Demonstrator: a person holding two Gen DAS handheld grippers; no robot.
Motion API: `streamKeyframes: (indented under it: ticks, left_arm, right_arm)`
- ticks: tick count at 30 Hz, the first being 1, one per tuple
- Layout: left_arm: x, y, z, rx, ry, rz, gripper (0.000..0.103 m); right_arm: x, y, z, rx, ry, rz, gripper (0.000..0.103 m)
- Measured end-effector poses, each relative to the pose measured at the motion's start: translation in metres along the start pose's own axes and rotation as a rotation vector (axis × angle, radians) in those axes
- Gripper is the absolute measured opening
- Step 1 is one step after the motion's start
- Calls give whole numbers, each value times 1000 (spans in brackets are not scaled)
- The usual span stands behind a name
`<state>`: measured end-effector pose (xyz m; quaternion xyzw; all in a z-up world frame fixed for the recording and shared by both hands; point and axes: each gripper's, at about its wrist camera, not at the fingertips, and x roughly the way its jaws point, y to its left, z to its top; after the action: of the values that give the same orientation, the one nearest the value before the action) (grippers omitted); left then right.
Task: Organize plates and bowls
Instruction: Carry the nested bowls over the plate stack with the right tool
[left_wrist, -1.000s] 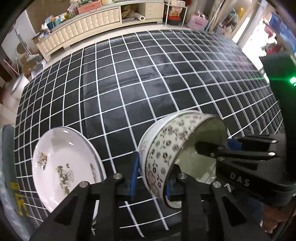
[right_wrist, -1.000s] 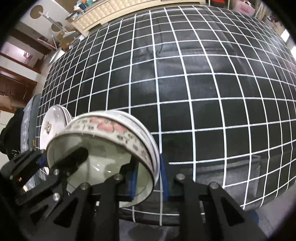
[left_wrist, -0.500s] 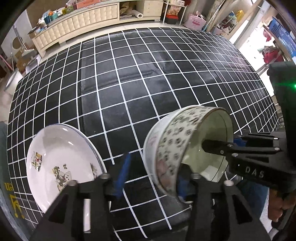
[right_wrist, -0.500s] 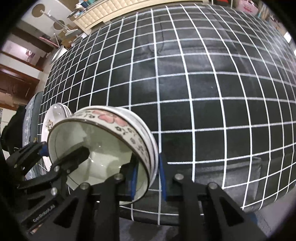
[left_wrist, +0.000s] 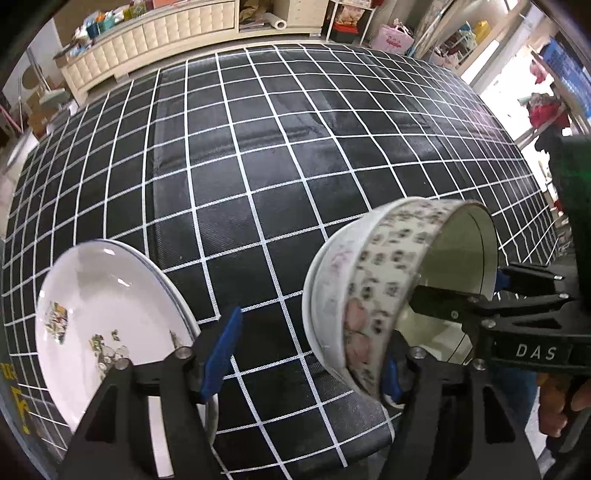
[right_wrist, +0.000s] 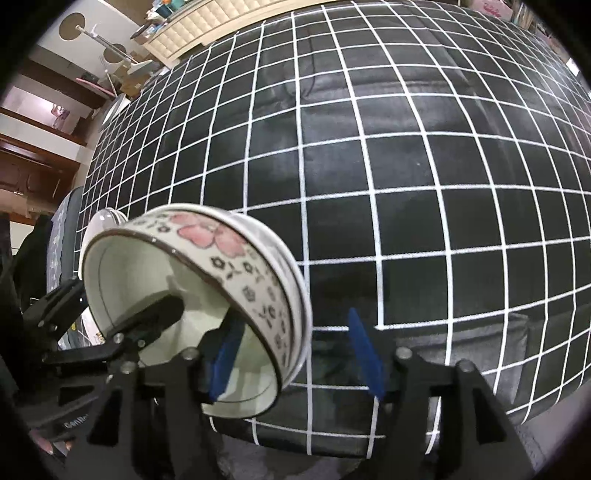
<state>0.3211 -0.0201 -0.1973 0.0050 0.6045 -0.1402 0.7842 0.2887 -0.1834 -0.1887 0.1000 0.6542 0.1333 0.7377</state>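
Floral bowls (left_wrist: 373, 291), nested in a stack, sit near the worktop's (left_wrist: 258, 155) near edge. Both pairs of fingers have just been opening: the left gripper (left_wrist: 306, 354) stands spread, its right pad by the bowl wall, and the right gripper (right_wrist: 295, 354) straddles the opposite rim, gripping nothing. White plates (left_wrist: 103, 314) lie just left. Far squares of the checked cloth lie bare.

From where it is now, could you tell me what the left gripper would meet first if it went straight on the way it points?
Most likely the black checked tablecloth: the left gripper has open jaws, with the bowl by its right jaw and the plate off left. Depth is unclear.
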Motion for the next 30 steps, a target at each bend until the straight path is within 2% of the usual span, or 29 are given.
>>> streamKeyframes:
  ticks: [3, 9, 10, 12, 13, 14, 15, 26, 30]
  left_arm:
    - [5, 3, 3, -9, 7, -30, 71]
    - [15, 7, 5, -47, 34, -131, 70]
    - [17, 7, 4, -47, 37, -143, 68]
    - [23, 5, 2, -53, 61, -192, 60]
    - [23, 2, 0, -50, 63, -202, 57]
    - [23, -2, -1, -39, 60, -204, 54]
    - [23, -5, -2, -24, 57, -200, 52]
    - [17, -10, -11, -31, 30, -171, 50]
    - [11, -14, -9, 1, 9, -141, 49]
  right_arm:
    - [2, -8, 1, 29, 4, 22, 75]
    - [3, -19, -2, 57, 15, 84, 73]
    - [3, -20, -2, 55, 18, 91, 70]
    - [2, -21, -4, 50, 28, 134, 52]
    - [0, -19, -7, 46, 33, 147, 46]
    - [-1, -17, -8, 40, 35, 152, 39]
    - [-2, -14, -8, 28, 34, 137, 38]
    - [0, 3, -13, 17, 2, 117, 37]
    - [1, 4, -15, 42, 1, 130, 36]
